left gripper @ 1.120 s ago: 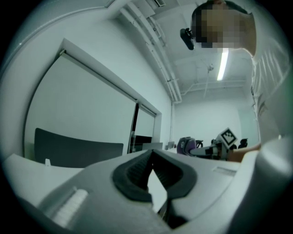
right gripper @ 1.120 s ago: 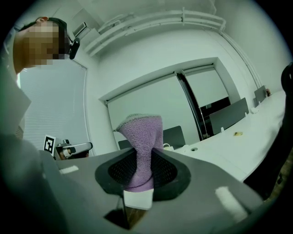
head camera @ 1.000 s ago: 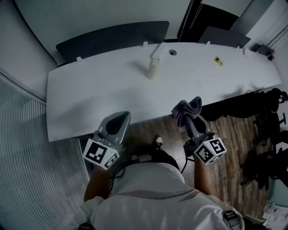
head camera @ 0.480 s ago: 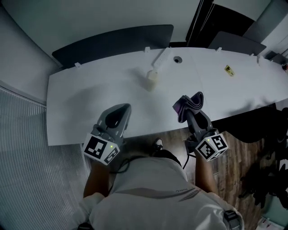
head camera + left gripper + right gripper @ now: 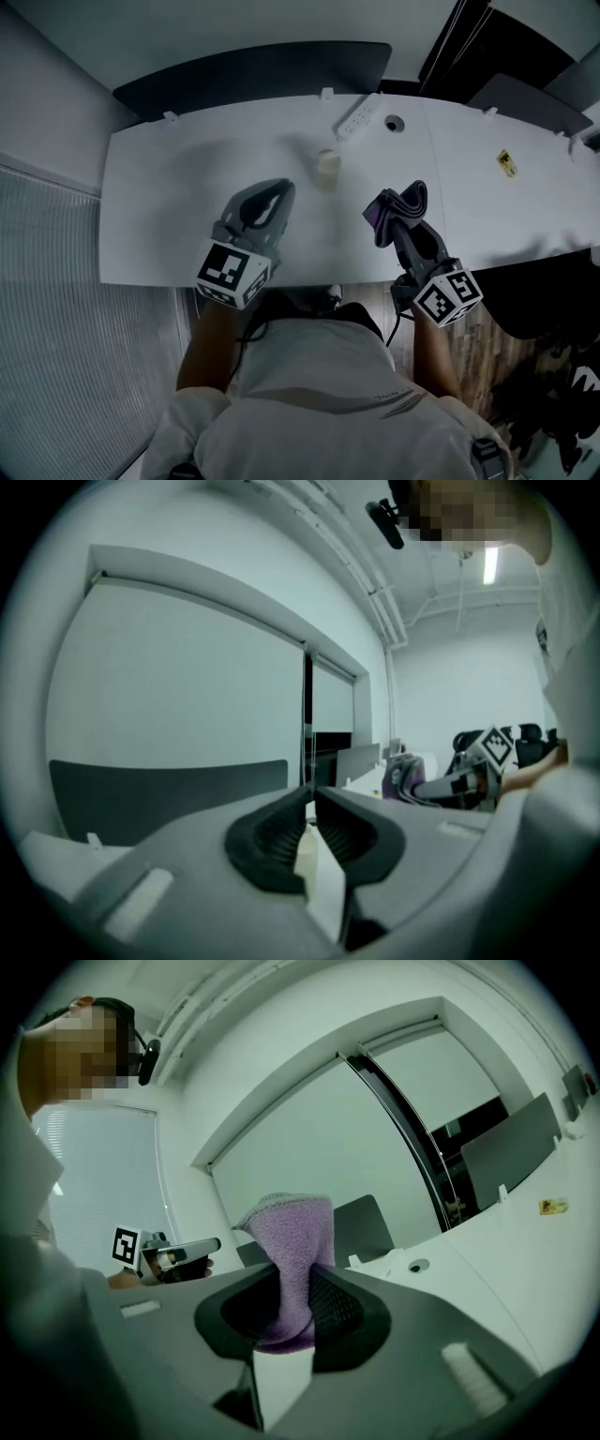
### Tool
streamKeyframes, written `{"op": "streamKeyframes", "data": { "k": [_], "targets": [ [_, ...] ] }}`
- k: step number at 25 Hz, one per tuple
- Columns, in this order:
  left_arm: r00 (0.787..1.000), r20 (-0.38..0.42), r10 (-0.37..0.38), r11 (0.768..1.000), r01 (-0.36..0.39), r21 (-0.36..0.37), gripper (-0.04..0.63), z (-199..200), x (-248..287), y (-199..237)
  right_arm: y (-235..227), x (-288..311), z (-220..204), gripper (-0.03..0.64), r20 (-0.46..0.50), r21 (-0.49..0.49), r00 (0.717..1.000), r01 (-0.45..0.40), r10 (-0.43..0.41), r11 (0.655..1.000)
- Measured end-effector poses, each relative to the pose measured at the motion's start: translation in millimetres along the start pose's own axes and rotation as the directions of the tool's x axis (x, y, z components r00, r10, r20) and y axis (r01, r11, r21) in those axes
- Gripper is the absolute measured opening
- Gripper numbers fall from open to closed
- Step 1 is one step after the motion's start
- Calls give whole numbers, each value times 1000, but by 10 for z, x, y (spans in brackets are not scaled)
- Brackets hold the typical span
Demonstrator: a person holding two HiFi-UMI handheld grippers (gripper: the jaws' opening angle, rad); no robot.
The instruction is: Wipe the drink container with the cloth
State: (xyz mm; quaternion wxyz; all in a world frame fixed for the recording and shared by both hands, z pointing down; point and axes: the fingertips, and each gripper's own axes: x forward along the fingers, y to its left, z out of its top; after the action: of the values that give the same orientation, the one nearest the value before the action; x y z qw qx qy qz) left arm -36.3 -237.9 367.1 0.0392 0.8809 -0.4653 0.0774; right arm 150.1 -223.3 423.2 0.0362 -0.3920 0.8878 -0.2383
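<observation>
My left hand-held gripper (image 5: 279, 187) is out over the long white table (image 5: 159, 216) with its tips pointing toward the far edge. In the left gripper view its dark ribbed pads (image 5: 281, 832) are drawn together to a thin slit, and nothing sits between them. My right hand-held gripper (image 5: 392, 221) is out beside it, over the table's near edge. Its jaws are clamped on a folded purple fleecy cloth (image 5: 292, 1241). The cloth stands up out of the pads, and its rounded top rises above the fingertips.

The small pale drink container (image 5: 328, 170) stands on the table ahead of both hand-held grippers and between them. It is nearer the tip of the left one, touches neither, and is well apart from the cloth. It is too blurred for me to make out its shape or lid.

Beyond the container a white power strip (image 5: 359, 114) lies at a slant near the table's far edge, with a round cable hole (image 5: 394, 123) just beside it. A small yellow tag (image 5: 506, 161) lies farther off to the right. A dark grey panel (image 5: 253, 70) runs along behind the table. Below the near edge I see my white shirt (image 5: 328, 403) and a strip of wooden floor (image 5: 487, 328).
</observation>
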Motion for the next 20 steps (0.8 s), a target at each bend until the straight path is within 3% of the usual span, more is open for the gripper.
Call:
{"op": "streamKeyframes", "data": {
  "k": [5, 9, 12, 17, 20],
  "targets": [
    [991, -71, -111, 994, 111, 0, 55, -136, 419, 196, -42, 315, -81, 92, -54, 23, 998, 21, -20, 1000],
    [951, -185, -248, 967, 255, 16, 188, -364, 760, 216, -27, 527, -199, 92, -69, 62, 997, 47, -42, 997],
    [921, -259, -291, 949, 312, 42, 189, -527, 989, 240, 0, 632, -313, 92, -76, 75, 996, 56, -50, 996],
    [842, -403, -358, 922, 387, -9, 186, -963, 1267, 210, -30, 711, -507, 93, -95, 110, 992, 89, -79, 990],
    [823, -430, -370, 916, 400, -23, 135, -1089, 1362, 219, -75, 715, -601, 92, -102, 132, 990, 107, -94, 985]
  ]
}}
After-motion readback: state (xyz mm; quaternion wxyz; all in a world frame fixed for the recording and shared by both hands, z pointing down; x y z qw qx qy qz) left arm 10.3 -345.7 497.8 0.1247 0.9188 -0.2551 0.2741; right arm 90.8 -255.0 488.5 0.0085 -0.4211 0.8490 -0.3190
